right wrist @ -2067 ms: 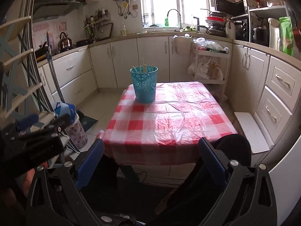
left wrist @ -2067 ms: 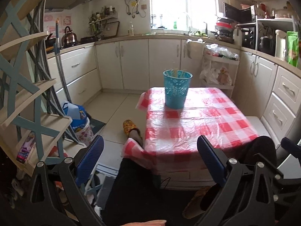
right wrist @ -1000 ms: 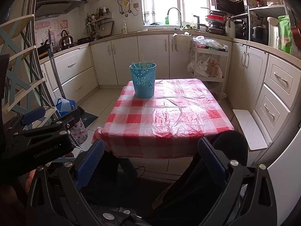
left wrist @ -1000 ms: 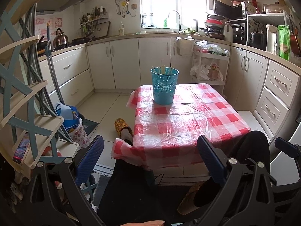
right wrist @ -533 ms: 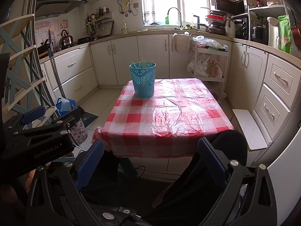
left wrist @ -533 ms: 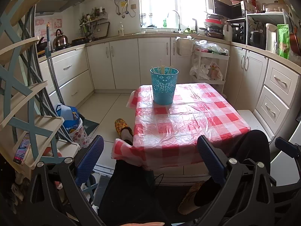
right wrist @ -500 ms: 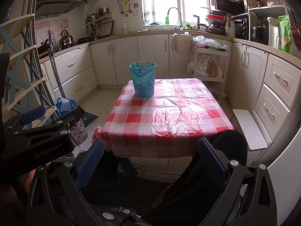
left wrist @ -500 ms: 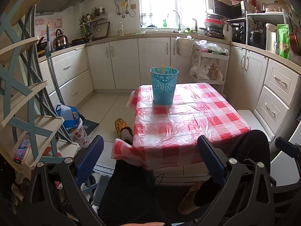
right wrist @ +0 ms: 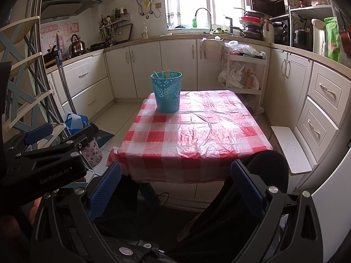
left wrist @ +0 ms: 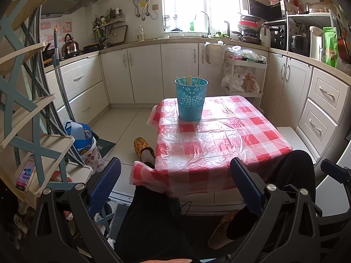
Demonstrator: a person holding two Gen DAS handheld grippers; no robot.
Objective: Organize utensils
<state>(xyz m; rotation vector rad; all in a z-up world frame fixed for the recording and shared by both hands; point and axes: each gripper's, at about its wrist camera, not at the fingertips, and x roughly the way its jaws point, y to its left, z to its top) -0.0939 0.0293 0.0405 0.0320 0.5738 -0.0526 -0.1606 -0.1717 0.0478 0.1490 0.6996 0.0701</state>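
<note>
Both views look across a small kitchen. At centre frame, a tabletop (left wrist: 219, 140) under a red-and-white checked plastic cover carries a teal perforated bucket (left wrist: 190, 98) near its far left corner, with pale chopsticks (left wrist: 187, 77) standing inside. Along the bottom of each view, the left tongs (left wrist: 175, 179) and right tongs (right wrist: 175, 180) are spread wide, gripping nothing, well short of the bucket. Dark-trousered legs (left wrist: 151, 219) sit below.

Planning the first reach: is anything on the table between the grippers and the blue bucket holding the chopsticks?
Nothing visible. The blue bucket stands alone at the table's far end, with only bare checked tablecloth between it and the open left gripper and right gripper.
</note>
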